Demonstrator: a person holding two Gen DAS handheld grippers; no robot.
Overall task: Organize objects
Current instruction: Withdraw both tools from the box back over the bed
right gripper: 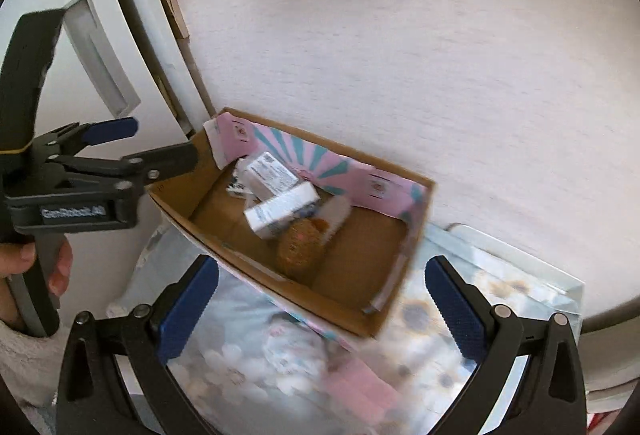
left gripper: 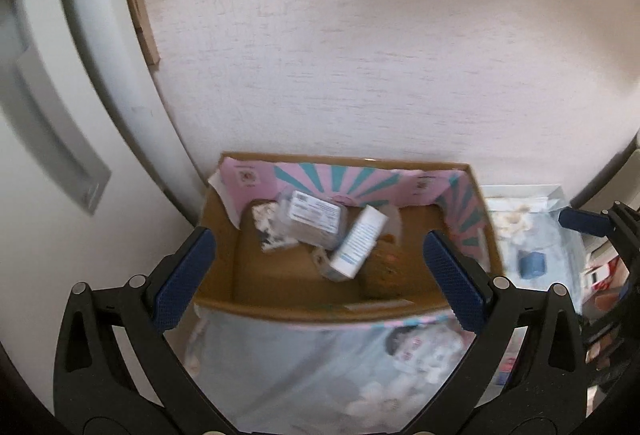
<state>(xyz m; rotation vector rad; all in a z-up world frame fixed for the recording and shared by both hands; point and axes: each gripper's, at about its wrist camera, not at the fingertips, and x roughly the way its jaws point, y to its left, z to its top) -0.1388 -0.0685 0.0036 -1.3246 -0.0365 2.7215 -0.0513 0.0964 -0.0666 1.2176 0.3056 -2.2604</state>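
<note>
An open cardboard box [left gripper: 400, 171] with a pink and teal lining stands against the wall, also in the right wrist view [right gripper: 376, 319]. Inside lie a white carton [left gripper: 356, 241] [right gripper: 280, 209], a clear labelled packet [left gripper: 316, 215] [right gripper: 270, 173] and a brown furry toy [left gripper: 386, 269] [right gripper: 300, 245]. My left gripper [left gripper: 320, 275] is open and empty just in front of the box; it shows from the side in the right wrist view [right gripper: 156, 149]. My right gripper [right gripper: 322, 309] is open and empty over the box's near corner.
The box rests on clear plastic bags of soft items [left gripper: 320, 367] [right gripper: 280, 367]. A lidded clear bin [left gripper: 532, 235] [right gripper: 512, 287] sits to the right. A white door with a recessed handle [left gripper: 52, 123] is on the left. The wall [left gripper: 360, 35] is directly behind.
</note>
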